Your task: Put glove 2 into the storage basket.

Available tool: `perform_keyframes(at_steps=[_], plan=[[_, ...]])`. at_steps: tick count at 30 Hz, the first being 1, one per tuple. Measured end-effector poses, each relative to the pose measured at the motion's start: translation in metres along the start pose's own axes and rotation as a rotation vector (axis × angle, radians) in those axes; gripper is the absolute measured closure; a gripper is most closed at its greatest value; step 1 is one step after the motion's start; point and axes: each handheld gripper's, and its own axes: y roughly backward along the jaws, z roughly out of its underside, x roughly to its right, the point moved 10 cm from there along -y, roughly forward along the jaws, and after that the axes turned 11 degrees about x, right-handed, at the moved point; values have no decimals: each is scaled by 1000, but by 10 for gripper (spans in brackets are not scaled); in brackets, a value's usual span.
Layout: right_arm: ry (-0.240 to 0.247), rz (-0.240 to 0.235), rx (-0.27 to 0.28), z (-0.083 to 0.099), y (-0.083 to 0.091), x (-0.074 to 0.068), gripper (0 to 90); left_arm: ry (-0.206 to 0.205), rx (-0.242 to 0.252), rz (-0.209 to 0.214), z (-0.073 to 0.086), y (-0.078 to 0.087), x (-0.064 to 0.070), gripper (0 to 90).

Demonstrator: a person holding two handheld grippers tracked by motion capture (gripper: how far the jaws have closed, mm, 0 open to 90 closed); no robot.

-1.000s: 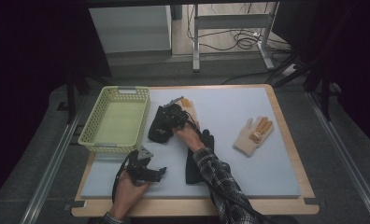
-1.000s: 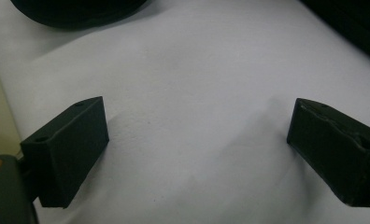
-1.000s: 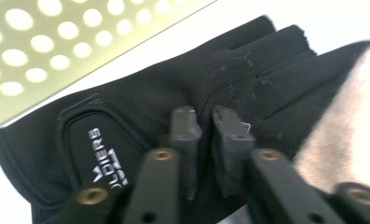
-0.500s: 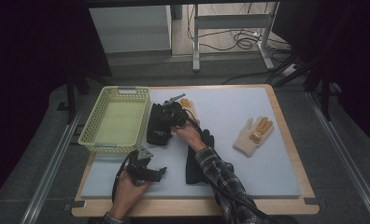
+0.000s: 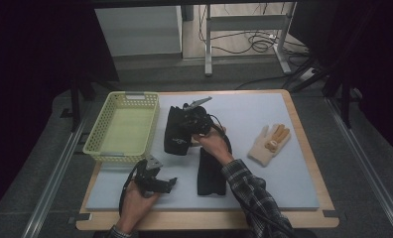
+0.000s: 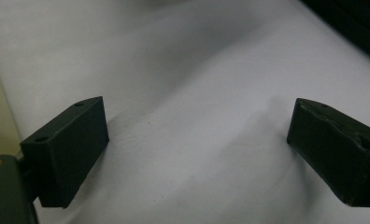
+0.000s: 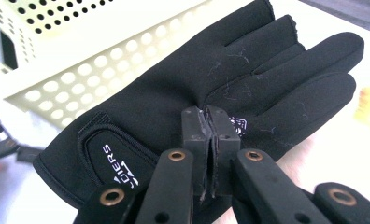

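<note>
The right gripper [image 7: 210, 122] fingers pinch 1 black glove [image 7: 183, 98] (lifted beside the basket [image 5: 122, 126]); next, carry it over the rim. The left gripper [image 6: 197, 154] fingers gape wide.

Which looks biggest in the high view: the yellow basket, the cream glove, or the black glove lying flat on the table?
1. Yellow basket, clearly the largest.
2. Black glove lying flat.
3. Cream glove.
The two gloves look close in size, and the person's arm partly covers the black one, so their order is unsure.
</note>
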Motion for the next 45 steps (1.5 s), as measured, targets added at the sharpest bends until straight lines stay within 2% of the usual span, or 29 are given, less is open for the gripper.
perform_keyframes(at_steps=[4,5,6,8,13,21,26,29,32,33,35,38,41,45], plan=[[6,21,0,7,26,-2,862,0,0,0,0,0,0,56],[6,21,0,7,26,-2,862,0,0,0,0,0,0,55],[-6,23,4,12,40,-3,862,3,2,0,0,0,0,55],[-12,30,1,17,52,-4,862,2,1,1,0,0,0,55],[-20,41,-20,40,85,-8,861,-1,0,0,0,0,0,56],[-37,68,-56,75,125,-14,860,3,4,-1,0,0,0,56],[-38,74,-81,92,133,-20,859,3,5,-2,-1,0,0,56],[-64,73,-107,107,126,-20,858,-1,1,0,0,0,0,55],[-76,73,-106,117,118,-18,837,-4,-1,-1,0,0,0,56],[-85,70,-100,118,116,-18,808,-4,-2,-1,0,0,0,55],[-96,68,-93,122,111,-18,681,3,2,0,0,0,0,55],[-80,73,-83,121,112,-18,585,0,2,-2,0,0,0,55],[-60,83,-46,112,122,-16,538,0,2,-1,0,0,0,56],[-34,110,-17,110,140,-8,553,7,5,-3,-1,0,0,55]])
